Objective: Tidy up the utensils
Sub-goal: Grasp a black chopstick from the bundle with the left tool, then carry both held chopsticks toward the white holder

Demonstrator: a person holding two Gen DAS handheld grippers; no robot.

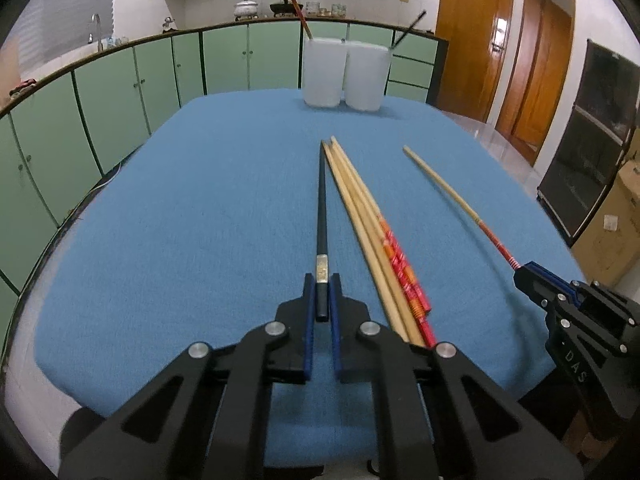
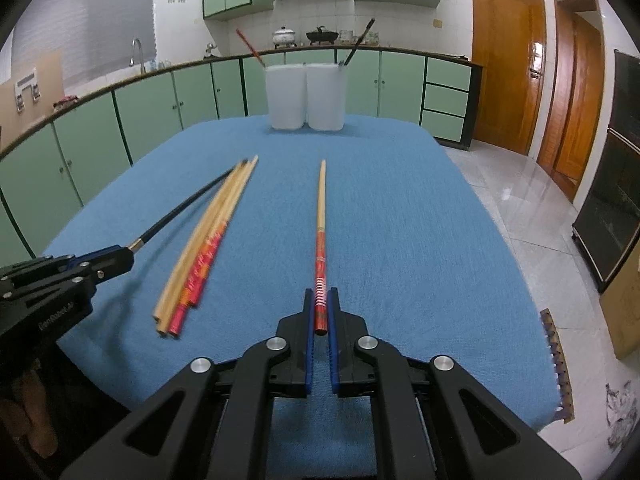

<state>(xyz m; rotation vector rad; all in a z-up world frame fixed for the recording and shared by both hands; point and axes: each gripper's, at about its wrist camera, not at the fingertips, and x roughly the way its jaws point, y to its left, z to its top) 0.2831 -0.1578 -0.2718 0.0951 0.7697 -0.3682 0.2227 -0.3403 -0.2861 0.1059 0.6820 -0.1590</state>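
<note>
The left claw [image 1: 321, 292] gripped a slim black chopstick [image 1: 321, 208]; the right claw [image 2: 321, 308] gripped a red-handled bamboo chopstick [image 2: 321, 216]. Two translucent white plastic cups [image 2: 306, 96] at 12 o'clock each held one chopstick. A loose bundle of bamboo chopsticks [image 2: 200, 252] awaited sorting on the worktop [image 2: 400, 240].

Blue-clothed surface [image 2: 400, 240], green cabinets [image 2: 160, 104] behind, white pot [image 2: 285, 36] and black wok [image 2: 322, 35] on counter, faucet [image 2: 138, 54], wooden doors [image 2: 508, 60].

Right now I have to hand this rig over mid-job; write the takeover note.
Left gripper: shut on the black chopstick with a silver band.
Right gripper: shut on the red-handled bamboo chopstick.
Loose bundle of bamboo chopsticks lies on the blue cloth.
Done: left translucent white container holds a red-handled chopstick, right one a black one.
Left: drop both held sticks, presumably matching colours, then sort the bundle.
</note>
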